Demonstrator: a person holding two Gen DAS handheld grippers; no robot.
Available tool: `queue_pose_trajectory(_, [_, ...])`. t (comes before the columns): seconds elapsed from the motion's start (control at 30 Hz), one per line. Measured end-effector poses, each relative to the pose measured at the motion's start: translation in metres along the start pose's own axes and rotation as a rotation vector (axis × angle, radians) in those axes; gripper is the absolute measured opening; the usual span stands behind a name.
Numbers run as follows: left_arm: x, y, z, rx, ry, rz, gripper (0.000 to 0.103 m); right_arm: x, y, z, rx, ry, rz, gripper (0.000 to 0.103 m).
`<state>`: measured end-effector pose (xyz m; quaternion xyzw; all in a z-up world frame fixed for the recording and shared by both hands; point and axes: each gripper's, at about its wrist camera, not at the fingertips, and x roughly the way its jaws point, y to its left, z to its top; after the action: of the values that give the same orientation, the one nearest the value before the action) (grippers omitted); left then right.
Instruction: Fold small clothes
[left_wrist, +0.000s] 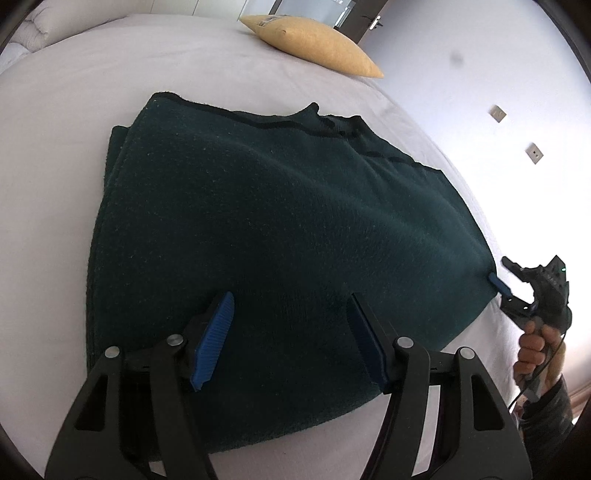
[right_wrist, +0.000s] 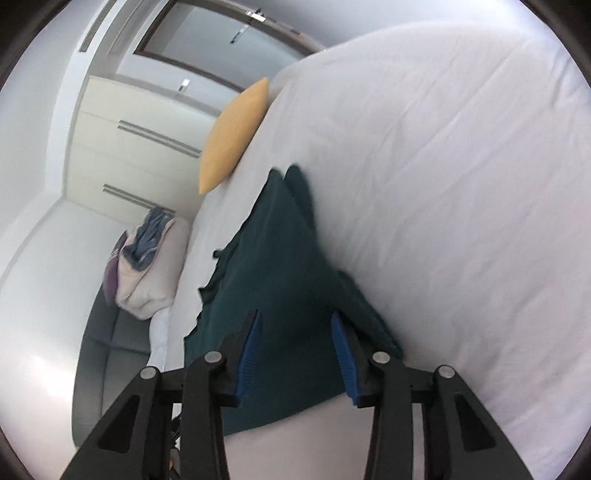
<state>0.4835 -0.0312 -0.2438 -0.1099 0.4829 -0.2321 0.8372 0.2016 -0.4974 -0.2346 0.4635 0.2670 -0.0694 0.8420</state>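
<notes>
A dark green knitted garment lies folded in layers on the white bed. My left gripper is open, with its blue pads just above the garment's near part. My right gripper is open, its jaws straddling the garment's near corner. In the left wrist view the right gripper sits at the garment's right edge, held by a hand.
A yellow cushion lies at the bed's far edge; it also shows in the right wrist view. A pile of clothes sits on a grey seat beside the bed. White wardrobe doors stand behind.
</notes>
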Motion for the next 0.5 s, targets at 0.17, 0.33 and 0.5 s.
queue_pose_trajectory(0.17, [-0.001, -0.001, -0.002, 0.004, 0.0, 0.003, 0.063, -0.003, 0.031, -0.011, -0.071, -0.014, -0.012, 0.058])
queue_pose_trajectory(0.33, [-0.004, -0.001, -0.003, 0.011, 0.001, 0.005, 0.063, 0.029, 0.076, -0.034, -0.16, 0.088, 0.054, 0.058])
queue_pose_trajectory(0.5, [-0.005, 0.0, -0.003, 0.015, 0.0, 0.003, 0.063, 0.07, 0.104, -0.055, -0.208, 0.185, 0.08, 0.058])
